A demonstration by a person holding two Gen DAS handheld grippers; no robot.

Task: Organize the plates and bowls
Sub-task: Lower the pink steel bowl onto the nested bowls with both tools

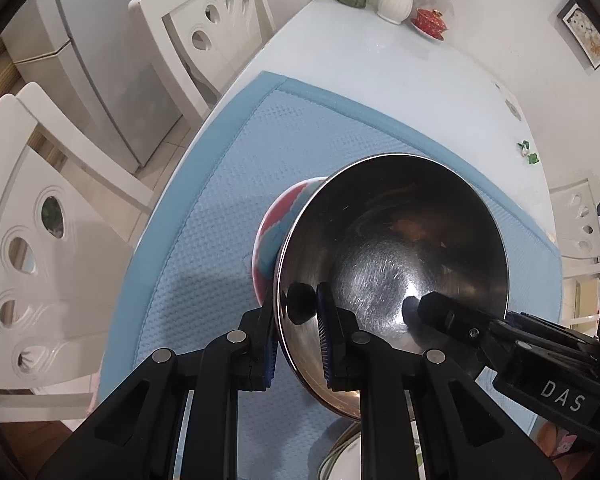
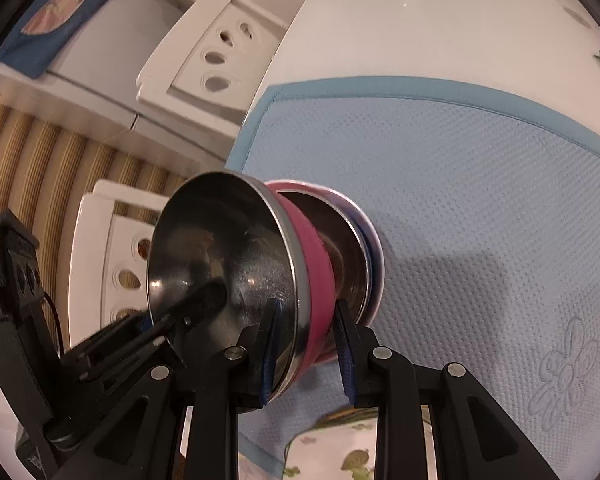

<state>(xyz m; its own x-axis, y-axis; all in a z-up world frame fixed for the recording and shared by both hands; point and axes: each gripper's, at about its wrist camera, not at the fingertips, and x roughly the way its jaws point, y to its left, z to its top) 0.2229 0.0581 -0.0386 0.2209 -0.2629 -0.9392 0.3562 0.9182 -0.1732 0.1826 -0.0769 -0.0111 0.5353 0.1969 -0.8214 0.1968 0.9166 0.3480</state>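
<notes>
Two handheld grippers hold tilted bowls above a blue textured mat [image 1: 228,184] on a white bench [image 1: 380,60]. At lower centre of the left wrist view, the left gripper [image 1: 298,344] has its fingers closed on the rim of a stainless steel bowl [image 1: 392,248], apparently to nest it. At lower centre of the right wrist view, the right gripper [image 2: 308,350] has its fingers clamped around the wall of a pink bowl [image 2: 316,248] stacked behind it. A floral plate [image 2: 340,456] sits at the bottom edge, below the bowls.
</notes>
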